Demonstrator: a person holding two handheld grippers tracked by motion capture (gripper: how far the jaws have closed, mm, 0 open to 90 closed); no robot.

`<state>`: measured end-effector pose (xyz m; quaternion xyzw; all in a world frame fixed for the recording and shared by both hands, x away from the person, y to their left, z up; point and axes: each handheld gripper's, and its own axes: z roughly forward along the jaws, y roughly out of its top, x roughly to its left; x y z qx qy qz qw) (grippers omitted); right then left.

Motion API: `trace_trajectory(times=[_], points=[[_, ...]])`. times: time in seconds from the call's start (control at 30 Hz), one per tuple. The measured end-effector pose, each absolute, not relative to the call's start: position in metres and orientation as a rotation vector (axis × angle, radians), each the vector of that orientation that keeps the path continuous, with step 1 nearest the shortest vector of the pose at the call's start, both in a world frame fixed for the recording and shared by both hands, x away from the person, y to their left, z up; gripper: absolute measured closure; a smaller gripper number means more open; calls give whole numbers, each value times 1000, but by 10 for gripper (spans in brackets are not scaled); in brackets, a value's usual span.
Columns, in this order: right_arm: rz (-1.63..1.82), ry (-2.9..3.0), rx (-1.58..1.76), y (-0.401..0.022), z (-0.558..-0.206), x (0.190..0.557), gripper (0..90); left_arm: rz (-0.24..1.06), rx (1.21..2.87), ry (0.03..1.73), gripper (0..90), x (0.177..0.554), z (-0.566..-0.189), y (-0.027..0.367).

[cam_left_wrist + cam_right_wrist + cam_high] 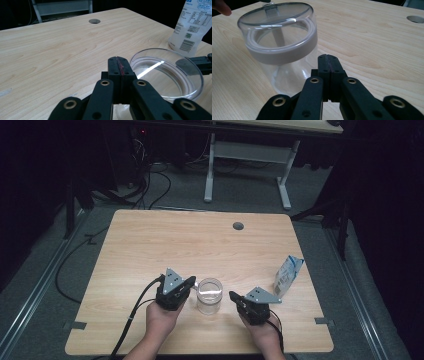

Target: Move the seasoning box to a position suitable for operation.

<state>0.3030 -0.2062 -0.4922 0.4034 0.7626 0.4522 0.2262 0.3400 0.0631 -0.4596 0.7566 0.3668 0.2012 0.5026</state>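
Both tools, left (192, 281) and right (233, 296), sit pressed together, flanking the lidded clear jar (209, 295) at the counter's (150, 240) six o'clock edge; a careless nudge could topple it.

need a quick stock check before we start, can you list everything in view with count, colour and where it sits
jar: one, clear with a clear lid and a grey collar, near edge of the table between the two grippers
pouch: one, white and blue printed, standing at the table's right side
table: one, light wood, round grommet hole near its far edge
second table: one, white-framed, on the floor behind
floor cables: several, black, far left
left gripper: one, black, jaws shut, left of the jar
right gripper: one, black, jaws shut, right of the jar
hands: two, holding the grippers
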Motion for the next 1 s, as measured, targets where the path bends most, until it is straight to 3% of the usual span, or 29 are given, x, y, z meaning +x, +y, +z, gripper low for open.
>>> trace_trajectory(times=[1.0], points=[[1279, 2101, 1079, -200, -487, 300, 899, 496, 1820, 888, 900, 339, -461, 63]])
